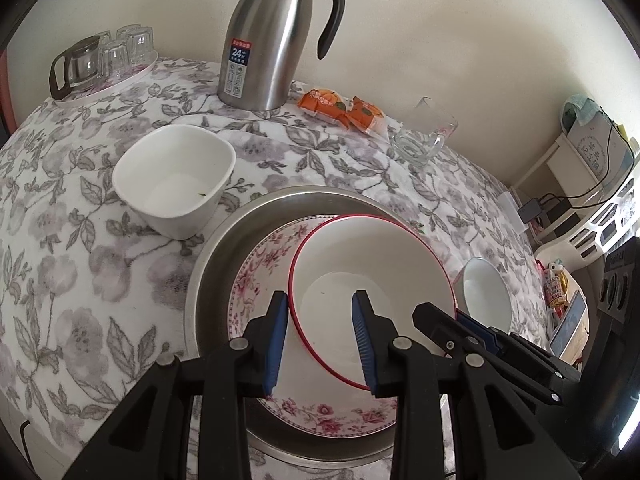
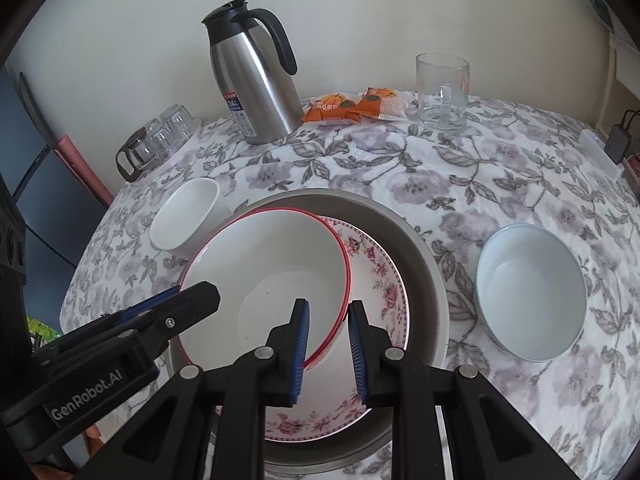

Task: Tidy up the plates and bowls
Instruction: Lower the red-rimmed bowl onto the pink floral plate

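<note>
Evidently both the left gripper (image 1: 320, 334) and right gripper (image 2: 328, 346) clamp opposite rims of the red-rimmed bowl (image 2: 276, 272), nesting it onto the floral plate (image 2: 376, 276) inside the metal basin (image 2: 424, 256); next comes a level set-down, then releasing.

Soft daylight, sharp focus, fisheye-bent edges

left wrist view: sits close over the red-rimmed white bowl (image 1: 376, 280), looking steeply down along its own fingers toward the wall
right wrist view: same steep tilt, just as near
shared: that bowl, the round steel tray (image 2: 424, 276), the steel thermos jug (image 1: 272, 40)
</note>
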Demonstrator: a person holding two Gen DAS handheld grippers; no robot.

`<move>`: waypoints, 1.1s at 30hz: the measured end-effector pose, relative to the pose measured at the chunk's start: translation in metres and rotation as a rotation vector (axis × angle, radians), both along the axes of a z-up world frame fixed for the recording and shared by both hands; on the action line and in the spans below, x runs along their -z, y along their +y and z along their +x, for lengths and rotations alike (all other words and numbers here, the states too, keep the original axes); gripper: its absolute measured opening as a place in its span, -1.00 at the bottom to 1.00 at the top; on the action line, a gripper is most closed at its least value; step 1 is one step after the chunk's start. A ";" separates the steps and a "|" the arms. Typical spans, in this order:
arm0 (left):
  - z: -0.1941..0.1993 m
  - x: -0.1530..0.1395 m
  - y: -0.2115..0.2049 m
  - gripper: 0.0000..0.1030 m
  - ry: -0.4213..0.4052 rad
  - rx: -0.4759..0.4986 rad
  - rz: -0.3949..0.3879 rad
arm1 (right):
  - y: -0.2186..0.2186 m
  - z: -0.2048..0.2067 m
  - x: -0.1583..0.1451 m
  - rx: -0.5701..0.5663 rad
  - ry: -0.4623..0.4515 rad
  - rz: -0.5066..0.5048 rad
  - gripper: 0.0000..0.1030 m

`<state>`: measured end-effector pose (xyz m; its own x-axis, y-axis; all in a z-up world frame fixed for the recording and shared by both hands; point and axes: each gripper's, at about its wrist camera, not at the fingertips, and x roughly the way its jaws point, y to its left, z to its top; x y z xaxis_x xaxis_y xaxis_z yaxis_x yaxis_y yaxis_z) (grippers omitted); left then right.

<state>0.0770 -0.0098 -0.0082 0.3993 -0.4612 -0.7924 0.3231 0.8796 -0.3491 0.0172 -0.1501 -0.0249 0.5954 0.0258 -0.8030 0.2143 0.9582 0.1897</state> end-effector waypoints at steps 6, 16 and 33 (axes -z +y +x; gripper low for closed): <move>0.003 0.001 0.002 -0.34 -0.008 -0.007 0.001 | 0.004 0.004 0.003 0.003 0.005 0.007 -0.57; 0.003 0.000 -0.001 -0.29 -0.030 0.007 0.006 | 0.001 0.009 0.006 0.016 0.003 0.021 -0.57; 0.005 0.001 -0.003 -0.27 -0.033 0.009 -0.007 | -0.003 0.010 0.008 0.028 -0.006 0.041 -0.57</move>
